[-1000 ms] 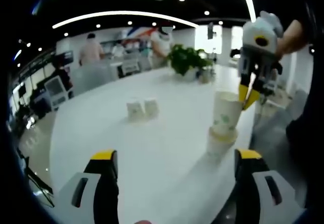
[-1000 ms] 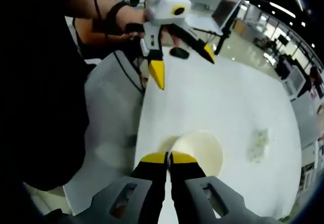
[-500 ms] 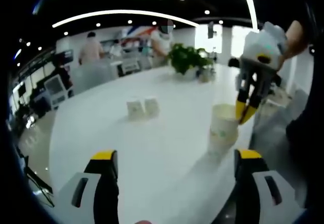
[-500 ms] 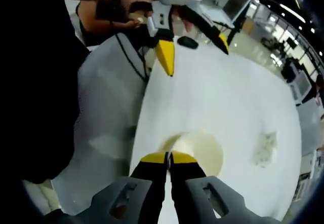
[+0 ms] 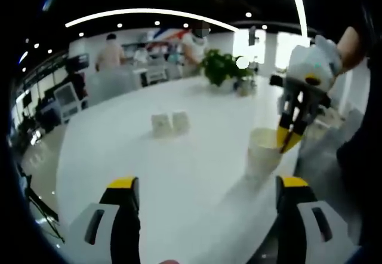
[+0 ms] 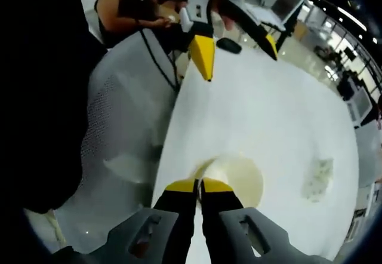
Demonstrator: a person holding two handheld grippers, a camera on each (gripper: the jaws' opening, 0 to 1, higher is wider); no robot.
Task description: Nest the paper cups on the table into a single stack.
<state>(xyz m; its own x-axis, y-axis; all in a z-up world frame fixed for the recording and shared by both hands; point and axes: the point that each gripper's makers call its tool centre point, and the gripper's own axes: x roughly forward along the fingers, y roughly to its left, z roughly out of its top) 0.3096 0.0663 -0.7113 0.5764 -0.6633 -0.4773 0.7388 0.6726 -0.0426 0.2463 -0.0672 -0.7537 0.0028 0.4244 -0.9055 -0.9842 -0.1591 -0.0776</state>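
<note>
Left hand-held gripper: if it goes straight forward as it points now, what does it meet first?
Probably the two small cups standing mid-table; the table before them looks free, though depth is uncertain.

white table [image 5: 149, 174], cup stack [image 5: 263, 150], two small cups [image 5: 170, 122], plant [image 5: 219, 68]

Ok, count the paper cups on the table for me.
3 separate pieces: two small cups side by side mid-table, and one cup stack near the table edge, its rim pinched by the right gripper. How many cups are nested inside that stack can't be told now.
</note>
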